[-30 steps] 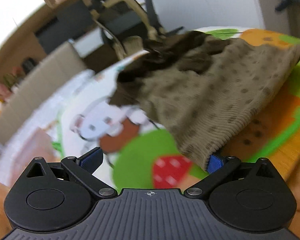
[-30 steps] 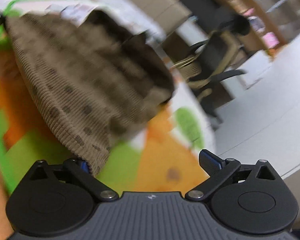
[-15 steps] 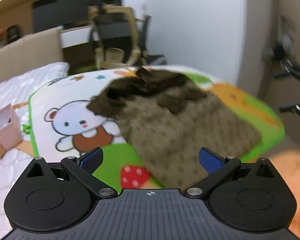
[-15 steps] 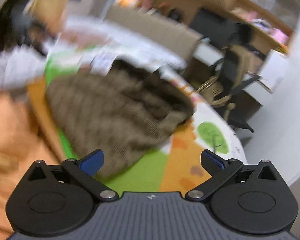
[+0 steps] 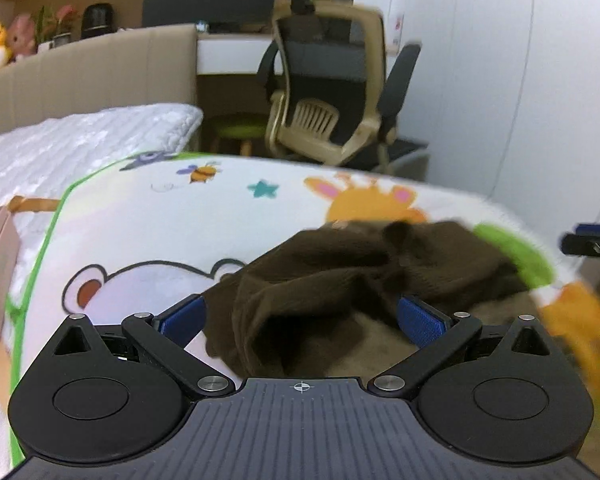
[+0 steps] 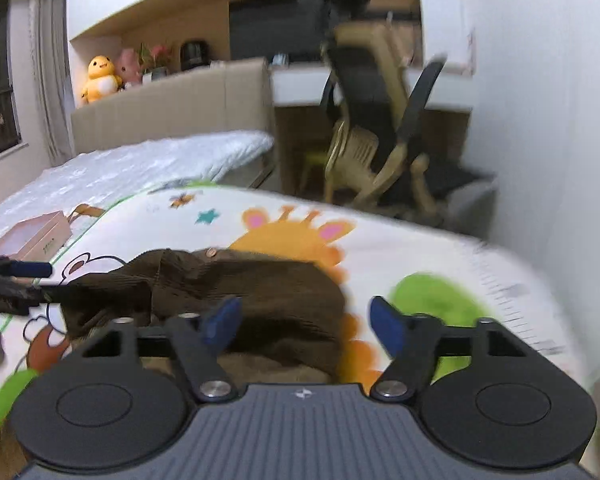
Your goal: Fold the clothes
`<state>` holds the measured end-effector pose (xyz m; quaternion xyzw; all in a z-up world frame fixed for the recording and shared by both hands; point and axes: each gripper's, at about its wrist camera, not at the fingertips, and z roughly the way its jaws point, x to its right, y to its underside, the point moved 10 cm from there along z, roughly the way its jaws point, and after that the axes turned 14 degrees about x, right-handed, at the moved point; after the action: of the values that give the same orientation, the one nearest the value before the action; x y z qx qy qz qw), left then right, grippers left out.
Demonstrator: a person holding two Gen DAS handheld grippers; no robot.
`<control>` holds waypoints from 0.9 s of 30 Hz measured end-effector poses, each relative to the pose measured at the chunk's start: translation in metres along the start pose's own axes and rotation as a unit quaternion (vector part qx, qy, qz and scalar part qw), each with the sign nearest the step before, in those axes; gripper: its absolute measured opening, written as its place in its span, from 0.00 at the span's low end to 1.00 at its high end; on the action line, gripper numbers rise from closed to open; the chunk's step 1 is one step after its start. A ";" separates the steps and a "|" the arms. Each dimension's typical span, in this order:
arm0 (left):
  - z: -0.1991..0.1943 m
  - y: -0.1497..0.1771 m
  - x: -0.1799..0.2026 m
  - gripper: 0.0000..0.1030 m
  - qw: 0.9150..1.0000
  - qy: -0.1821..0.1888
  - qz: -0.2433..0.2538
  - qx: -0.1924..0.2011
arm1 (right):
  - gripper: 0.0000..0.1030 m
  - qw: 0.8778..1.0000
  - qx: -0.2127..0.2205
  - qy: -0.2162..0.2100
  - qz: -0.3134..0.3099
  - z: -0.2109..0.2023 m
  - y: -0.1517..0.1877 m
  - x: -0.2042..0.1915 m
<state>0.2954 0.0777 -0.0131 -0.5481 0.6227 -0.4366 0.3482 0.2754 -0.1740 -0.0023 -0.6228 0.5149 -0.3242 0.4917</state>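
Observation:
A garment of tan dotted corduroy with a dark brown collar part (image 5: 340, 280) lies on the cartoon-print mat (image 5: 148, 224). My left gripper (image 5: 302, 318) hovers over the brown folds with its jaws wide; the cloth lies between the blue pads (image 5: 420, 320), which do not press it. My right gripper (image 6: 304, 325) is over the garment's right edge (image 6: 284, 296). Its jaws are closing, brown cloth lies partly between them, and no pad grips it. Each gripper shows at the edge of the other's view: the right gripper (image 5: 592, 240) and the left gripper (image 6: 16, 276).
A pink box (image 6: 32, 236) sits on the white quilted bed (image 6: 140, 164) at the left. Beyond the mat stand an office chair (image 5: 332, 92), a desk and a beige headboard (image 5: 88, 76). A white wall (image 5: 500, 80) closes the right side.
The garment, raised and draped a second ago, now lies flat. Both grippers rolled level and moved forward over its brown end. The right gripper's jaws have narrowed.

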 end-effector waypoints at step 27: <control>0.041 0.059 -0.009 1.00 0.997 0.033 -0.069 -0.012 | 0.59 0.989 -0.050 -0.017 -0.139 0.111 0.072 -0.084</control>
<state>0.3120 0.0812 -0.0832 -0.5793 0.6000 -0.4698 0.2894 0.3318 -0.0611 -0.0956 -0.7176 0.4305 -0.3529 0.4186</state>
